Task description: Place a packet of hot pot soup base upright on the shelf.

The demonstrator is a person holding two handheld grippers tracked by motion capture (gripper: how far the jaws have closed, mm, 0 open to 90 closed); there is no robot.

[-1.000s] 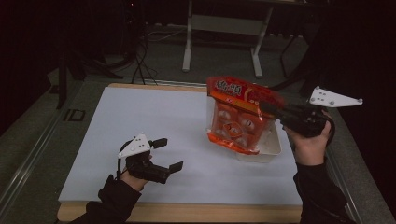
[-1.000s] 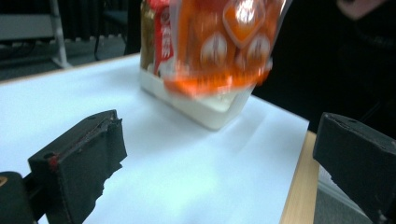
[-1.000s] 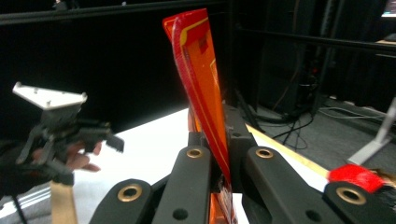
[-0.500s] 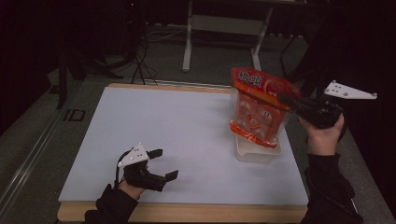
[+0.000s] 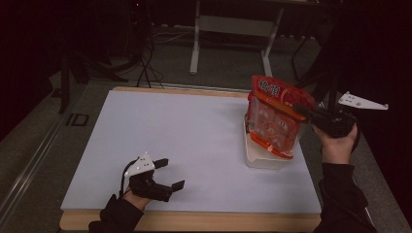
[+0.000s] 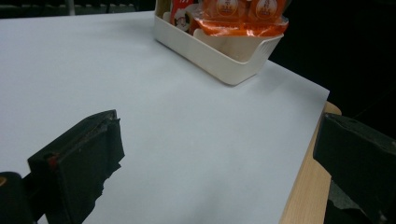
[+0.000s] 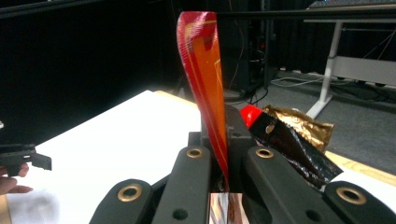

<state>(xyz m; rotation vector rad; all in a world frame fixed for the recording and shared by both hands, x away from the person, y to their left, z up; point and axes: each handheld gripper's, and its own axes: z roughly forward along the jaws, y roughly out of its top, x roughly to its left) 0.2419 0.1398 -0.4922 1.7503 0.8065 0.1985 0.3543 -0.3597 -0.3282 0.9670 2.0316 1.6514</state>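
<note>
A red-orange snack bag (image 5: 272, 116) hangs upright at the table's right side, its lower end in a white bin (image 5: 265, 158). My right gripper (image 5: 297, 108) is shut on the bag's upper right edge. In the right gripper view the bag's edge (image 7: 205, 70) rises straight up from between the closed jaws of that gripper (image 7: 219, 140). My left gripper (image 5: 172, 174) sits low near the front left of the white board, open with nothing between its jaws. The left gripper view looks past that open gripper (image 6: 219, 158) to the bin (image 6: 219, 58) and the bag's bottom (image 6: 238, 16).
The white board (image 5: 184, 131) covers a wooden table whose edge (image 6: 308, 186) runs close to my left gripper. A black and gold packet (image 7: 294, 140) lies just beyond my right gripper. White desk legs (image 5: 197, 43) stand on the floor behind the table.
My right gripper carried the bag to the right and down, turning it from tilted to upright over the bin. My left gripper sank toward the front edge and stayed open.
</note>
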